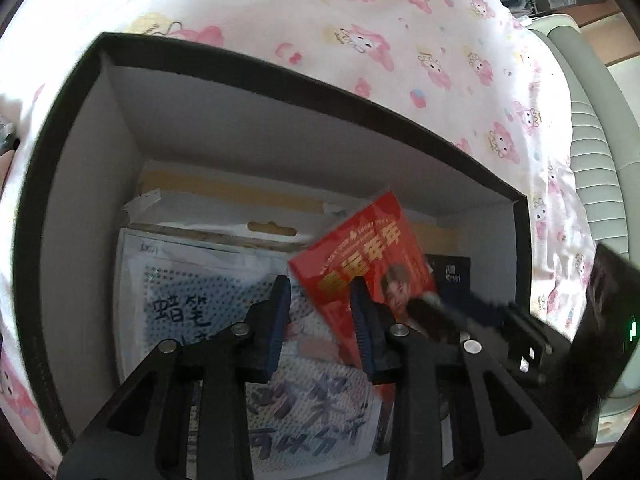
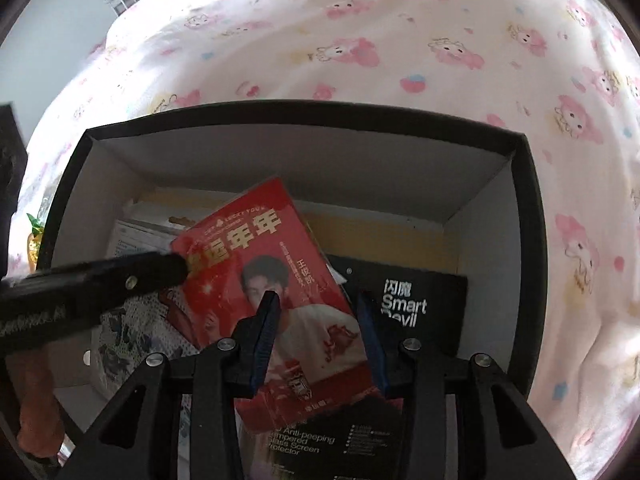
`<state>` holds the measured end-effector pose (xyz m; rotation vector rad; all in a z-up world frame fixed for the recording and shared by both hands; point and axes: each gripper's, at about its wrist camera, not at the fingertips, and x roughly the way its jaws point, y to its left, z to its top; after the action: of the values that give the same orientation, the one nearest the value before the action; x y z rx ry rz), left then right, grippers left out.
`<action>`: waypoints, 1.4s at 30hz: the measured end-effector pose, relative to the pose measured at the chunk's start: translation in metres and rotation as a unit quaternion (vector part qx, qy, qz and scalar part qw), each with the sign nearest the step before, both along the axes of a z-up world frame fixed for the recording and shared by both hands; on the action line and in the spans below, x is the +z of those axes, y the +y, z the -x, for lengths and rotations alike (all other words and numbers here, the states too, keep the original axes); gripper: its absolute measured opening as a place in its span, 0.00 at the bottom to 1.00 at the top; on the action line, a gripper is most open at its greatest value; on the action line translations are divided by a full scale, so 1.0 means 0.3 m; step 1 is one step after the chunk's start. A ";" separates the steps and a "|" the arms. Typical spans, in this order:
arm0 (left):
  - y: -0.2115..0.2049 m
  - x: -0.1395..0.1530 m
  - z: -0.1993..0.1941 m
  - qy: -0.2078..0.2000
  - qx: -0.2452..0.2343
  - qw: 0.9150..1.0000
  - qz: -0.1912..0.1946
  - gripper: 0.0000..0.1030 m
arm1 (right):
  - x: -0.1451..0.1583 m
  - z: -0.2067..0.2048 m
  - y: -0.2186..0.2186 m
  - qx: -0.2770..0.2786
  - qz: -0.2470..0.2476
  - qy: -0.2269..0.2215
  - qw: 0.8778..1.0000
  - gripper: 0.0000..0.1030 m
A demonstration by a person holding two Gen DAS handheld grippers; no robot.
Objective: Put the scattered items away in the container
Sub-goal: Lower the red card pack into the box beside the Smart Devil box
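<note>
Box (image 2: 304, 120) on bed | both claws part-open over red pack (image 2: 256, 264), gripping nothing | best: nudge pack flat.

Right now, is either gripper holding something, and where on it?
Nothing looks held. The left gripper and the right gripper both hang open over the red packet, which lies loose in the box.
</note>
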<state>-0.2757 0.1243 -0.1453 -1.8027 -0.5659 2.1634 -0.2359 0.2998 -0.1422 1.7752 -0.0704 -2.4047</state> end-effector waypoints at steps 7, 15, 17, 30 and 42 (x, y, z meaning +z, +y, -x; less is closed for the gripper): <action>0.030 0.009 -0.034 -0.009 -0.041 0.998 -0.037 0.29 | 0.009 -0.126 0.019 -0.008 0.077 -0.023 0.997 0.36; -0.001 0.029 -0.106 0.000 -0.049 0.998 -0.032 0.29 | 0.084 -0.234 0.074 -0.067 0.069 0.054 0.994 0.36; 0.021 0.040 -0.069 0.002 -0.038 0.999 -0.005 0.29 | 0.098 -0.231 0.091 -0.080 0.076 0.068 0.992 0.36; 0.161 0.007 -0.014 -0.027 -0.077 0.996 -0.036 0.23 | 0.096 -0.193 0.094 -0.079 0.083 0.077 0.990 0.34; 0.133 -0.027 -0.019 -0.048 -0.061 0.995 -0.056 0.04 | 0.047 -0.197 0.090 -0.073 0.108 0.044 0.991 0.33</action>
<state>-0.2699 0.1641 -0.1533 -1.8374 -0.5706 1.9343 -0.1769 0.3269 -0.1280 1.6188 -0.4462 -2.4603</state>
